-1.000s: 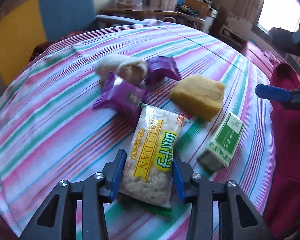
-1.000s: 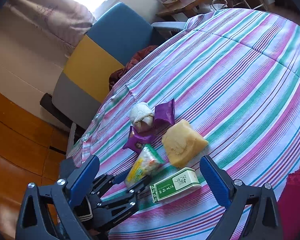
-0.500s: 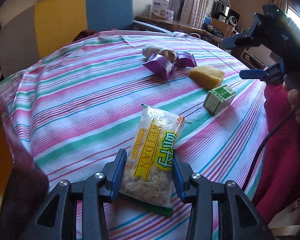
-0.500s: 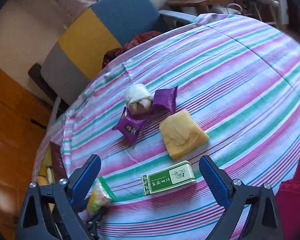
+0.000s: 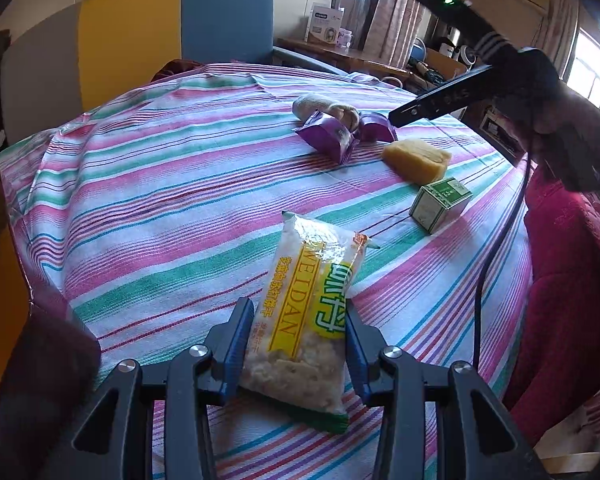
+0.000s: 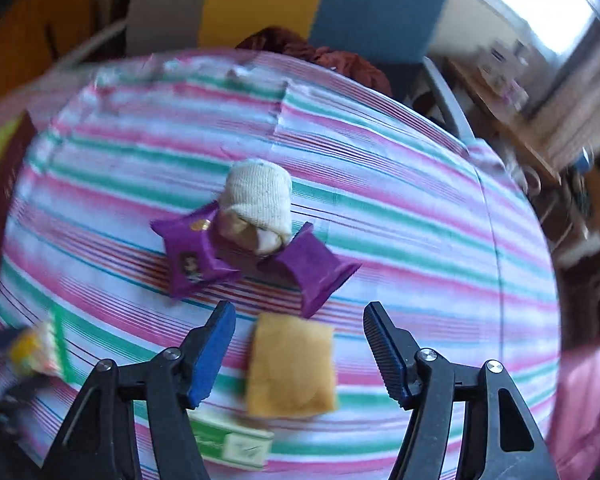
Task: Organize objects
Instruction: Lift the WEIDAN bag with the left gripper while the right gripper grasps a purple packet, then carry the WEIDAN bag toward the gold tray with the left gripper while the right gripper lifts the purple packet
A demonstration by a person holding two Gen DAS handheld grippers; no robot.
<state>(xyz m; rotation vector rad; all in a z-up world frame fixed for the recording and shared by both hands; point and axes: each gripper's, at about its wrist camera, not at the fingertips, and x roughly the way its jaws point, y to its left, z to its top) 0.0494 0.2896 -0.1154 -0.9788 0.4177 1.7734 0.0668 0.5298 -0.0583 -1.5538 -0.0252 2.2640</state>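
My left gripper is shut on a clear and yellow snack packet, held just above the striped tablecloth near its front edge. My right gripper points down over a yellow spongy block. Its jaws are closing with the block between them, and a gap shows on both sides of it. Beyond it lie two purple packets against a rolled cream cloth. A green box lies near the left finger. The right wrist view is blurred.
A blue and yellow chair stands behind the table. A red garment hangs at the table's right edge and a dark red object sits at the front left. The right gripper's cable hangs over the right side.
My left gripper drew the snack packet back from the group toward the table's near side. My right gripper rolled, moved over the yellow block, and its jaws narrowed.
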